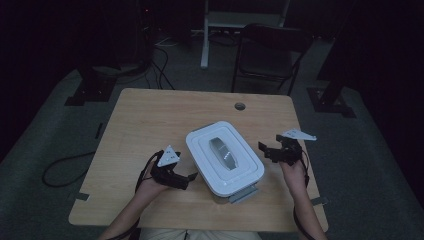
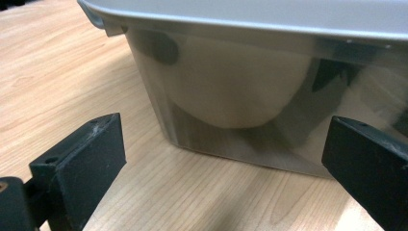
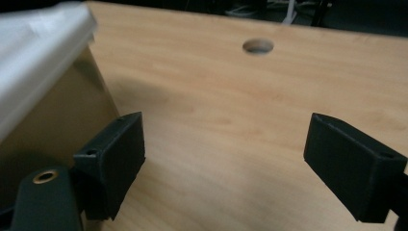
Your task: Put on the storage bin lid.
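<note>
I have two hand-held grippers on the table, one in each hand, and one container between them.

My left hand-held gripper [image 1: 192, 176] rests low at the container's left side with its jaws spread wide and nothing between them; in the left gripper view the translucent wall sits just ahead of the jaws, close but not clamped. My right hand-held gripper [image 1: 265, 148] hovers just beside the container's right side, its jaws also standing wide and bare; in the right gripper view the left jaw is right next to the container's wall, and I cannot tell whether it touches.

The single storage box [image 1: 210, 172] sits a little right of the table's middle, nearer my edge, turned at an angle. One white lid [image 1: 200, 145] is on it, with one grey handle [image 1: 223, 153] recessed in its top and one grey latch [image 1: 243, 194] sticking out at the near end. Through the cloudy wall I see a pale rounded shape [image 2: 235, 91] inside; I cannot tell what it is.

The wooden table [image 1: 150, 115] has one round cable hole [image 1: 240, 106] near its far edge. One dark chair [image 1: 267, 55] stands beyond.
</note>
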`<state>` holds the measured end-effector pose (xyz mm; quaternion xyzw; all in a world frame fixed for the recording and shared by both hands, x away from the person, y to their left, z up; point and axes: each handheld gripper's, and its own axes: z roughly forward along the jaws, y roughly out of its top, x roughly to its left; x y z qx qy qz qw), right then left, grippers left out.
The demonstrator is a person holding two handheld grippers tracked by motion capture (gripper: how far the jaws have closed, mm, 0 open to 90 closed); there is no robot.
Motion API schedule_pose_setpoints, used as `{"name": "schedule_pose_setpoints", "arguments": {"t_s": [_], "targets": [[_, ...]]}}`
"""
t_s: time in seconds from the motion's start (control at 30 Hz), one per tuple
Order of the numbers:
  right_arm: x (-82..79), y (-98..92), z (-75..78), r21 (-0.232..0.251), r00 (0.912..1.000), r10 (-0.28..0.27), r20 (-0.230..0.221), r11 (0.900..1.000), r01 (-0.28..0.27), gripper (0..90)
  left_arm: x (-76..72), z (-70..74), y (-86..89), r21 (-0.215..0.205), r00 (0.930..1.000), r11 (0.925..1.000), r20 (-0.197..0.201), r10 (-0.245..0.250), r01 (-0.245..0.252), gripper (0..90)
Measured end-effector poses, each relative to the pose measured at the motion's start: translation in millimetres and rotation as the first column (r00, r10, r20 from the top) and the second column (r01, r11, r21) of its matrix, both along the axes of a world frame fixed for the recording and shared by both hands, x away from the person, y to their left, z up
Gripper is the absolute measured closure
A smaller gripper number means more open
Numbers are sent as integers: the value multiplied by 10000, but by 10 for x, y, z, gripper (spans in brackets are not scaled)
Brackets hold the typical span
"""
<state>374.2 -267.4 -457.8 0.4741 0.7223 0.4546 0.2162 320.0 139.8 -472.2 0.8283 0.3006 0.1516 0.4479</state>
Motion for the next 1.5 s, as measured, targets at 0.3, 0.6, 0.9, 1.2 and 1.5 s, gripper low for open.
{"name": "schedule_pose_setpoints", "arguments": {"t_s": [0.3,0.6,0.9,1.2,1.5], "targets": [[-94,186,-398,-160,9975,503,-492,9986,-511,140,36,-83,-99,315,10000,9995,18,31,-31,21],[-167,280,-572,5,9898,1071,-935,9942,-1075,152,87,-100,-97,243,9999,9997,-121,80,-77,20],[-281,297,-586,243,9856,1457,-860,9893,-1441,173,162,-96,-86,290,9995,9992,-133,283,-279,21],[-421,375,-535,-457,9885,1438,-467,9882,-1459,181,252,-96,-51,386,9990,9984,-152,426,-420,21],[-477,415,-554,-150,9836,1732,-499,9846,-1742,182,316,-124,23,475,9975,9966,-184,687,-678,21]]}}
